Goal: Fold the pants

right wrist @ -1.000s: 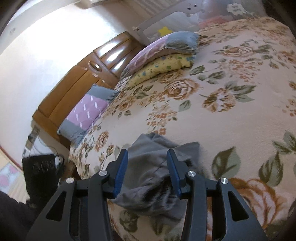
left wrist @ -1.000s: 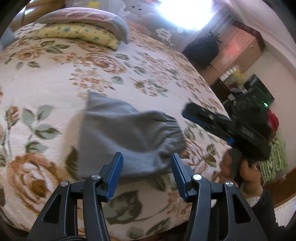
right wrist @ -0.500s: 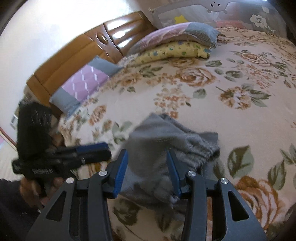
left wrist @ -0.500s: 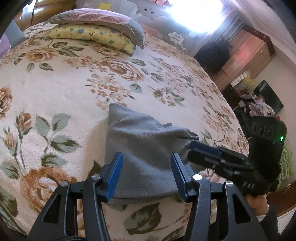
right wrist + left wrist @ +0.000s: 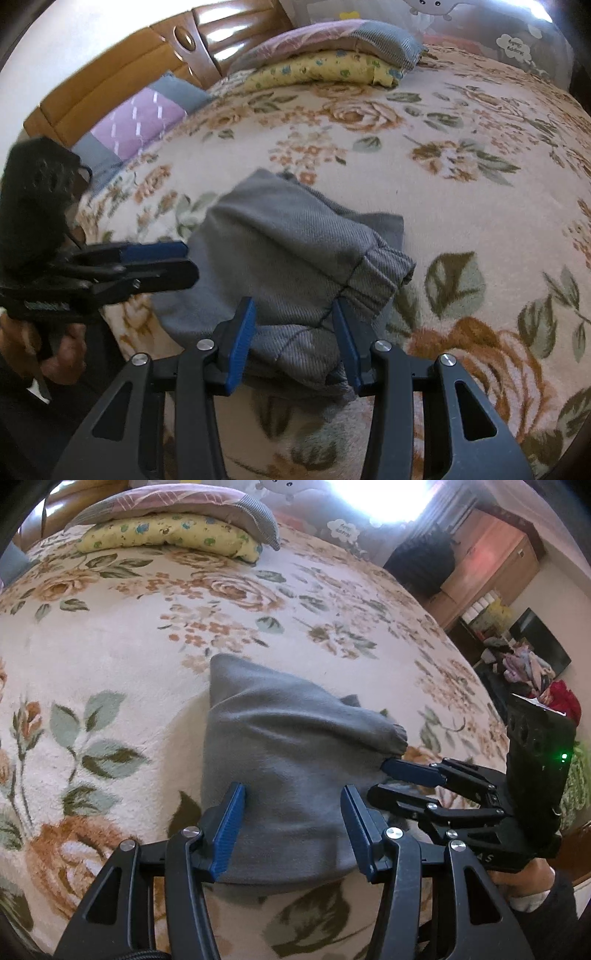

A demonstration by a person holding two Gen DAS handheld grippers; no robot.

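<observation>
A: Bedroom setting; work surface is a cream plush bedspread with a brown rose and green leaf print (image 5: 110,657). Stacked pillows sit at the far end: a yellow floral one (image 5: 325,70) under a pink and grey one (image 5: 332,37). A wooden headboard (image 5: 122,74) stands behind them.

B: Position of the garment?

A: The grey knit pants with a gathered elastic waistband (image 5: 280,760) lie near the bed's front edge as a compact, roughly square bundle, several layers thick. In the right wrist view the gathered band (image 5: 373,273) faces the camera, with a lower layer poking out at the far right corner.

B: Step in hand?

A: My judgement: the folding is nearly complete; what remains looks like squaring and flattening. The top layer bulges and its edges do not line up with the layer beneath.

B: Left gripper?

A: The left gripper (image 5: 293,827) is spread wide, jaws either side of the bundle's near edge, holding nothing. Whether the blue pads (image 5: 229,827) touch the cloth, I cannot tell.

B: Right gripper?

A: The right gripper (image 5: 295,339) is likewise spread, straddling the waistband corner, empty. From the left wrist view its tip sits just at the cloth's right edge.

B: Next move?

A: Probably press or tuck the protruding corner. That calls for a light touch, since the soft stack could slide apart.
</observation>
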